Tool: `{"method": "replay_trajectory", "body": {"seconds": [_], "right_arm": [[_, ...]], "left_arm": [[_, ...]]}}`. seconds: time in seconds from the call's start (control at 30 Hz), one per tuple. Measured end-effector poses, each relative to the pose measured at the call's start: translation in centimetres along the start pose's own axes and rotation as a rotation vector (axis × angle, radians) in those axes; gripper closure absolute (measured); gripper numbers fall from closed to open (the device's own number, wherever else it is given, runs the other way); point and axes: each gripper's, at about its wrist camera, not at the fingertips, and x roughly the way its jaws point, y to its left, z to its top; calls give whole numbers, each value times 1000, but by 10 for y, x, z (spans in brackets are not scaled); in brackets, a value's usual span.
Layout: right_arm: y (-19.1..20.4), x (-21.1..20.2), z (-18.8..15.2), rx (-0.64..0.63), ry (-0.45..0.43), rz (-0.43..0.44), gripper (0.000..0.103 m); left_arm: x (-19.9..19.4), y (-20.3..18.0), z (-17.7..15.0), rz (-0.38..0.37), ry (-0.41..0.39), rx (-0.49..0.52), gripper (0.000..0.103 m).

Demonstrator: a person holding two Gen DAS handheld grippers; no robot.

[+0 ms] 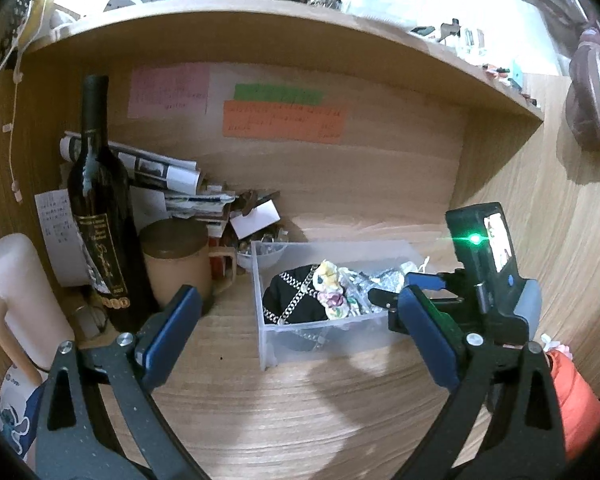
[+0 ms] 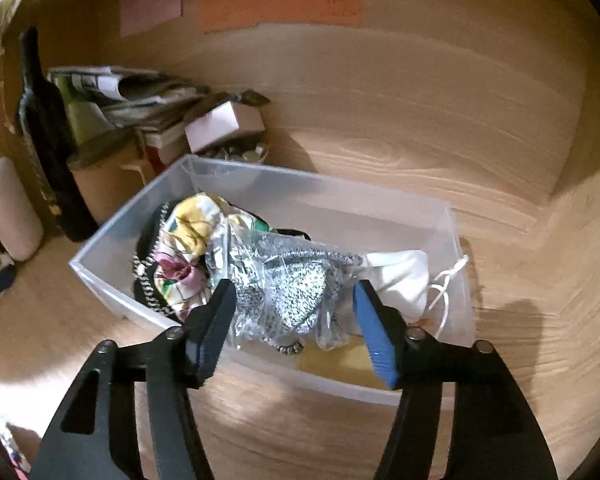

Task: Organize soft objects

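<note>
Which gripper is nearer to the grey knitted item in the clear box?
Right. The right gripper is open just above the grey knitted item in the clear box. The left gripper is open too, back over the desk in front of the box.

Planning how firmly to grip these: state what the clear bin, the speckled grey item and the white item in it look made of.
Clear rectangular storage bin: frosted translucent plastic, rigid; contents show through its walls.
Speckled grey-and-white bundle: looks knitted yarn, wrapped in crinkly glossy clear film.
White pouch with drawstring: probably matte woven cloth; soft folds, cord loops.
</note>
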Motion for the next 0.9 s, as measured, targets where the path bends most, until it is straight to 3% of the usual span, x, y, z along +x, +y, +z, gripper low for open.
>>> {"method": "replay_trajectory", "body": {"seconds": [0.2,0.37,0.5,0.6,0.73,0.9], "right_arm": [[0,-40,2,9,-76,30,42],[7,-104,3,37,-231,68,25],[13,-158,0,33,-360,58,21],[16,-180,-1,30,-418,50,19],[17,-204,-6,51,-497,49,1],[19,-214,-8,67,-526,55,0]], "left_arm": [[-13,-6,9,-14,-49,-3,2],[-31,-12,21,-26,-113,-4,2],[-45,-15,31,-26,-166,-13,0],[-56,-15,37,-45,-189,-27,0],[-71,-18,42,-35,-227,-13,0],[-81,-23,43,-29,-239,4,0]]}}
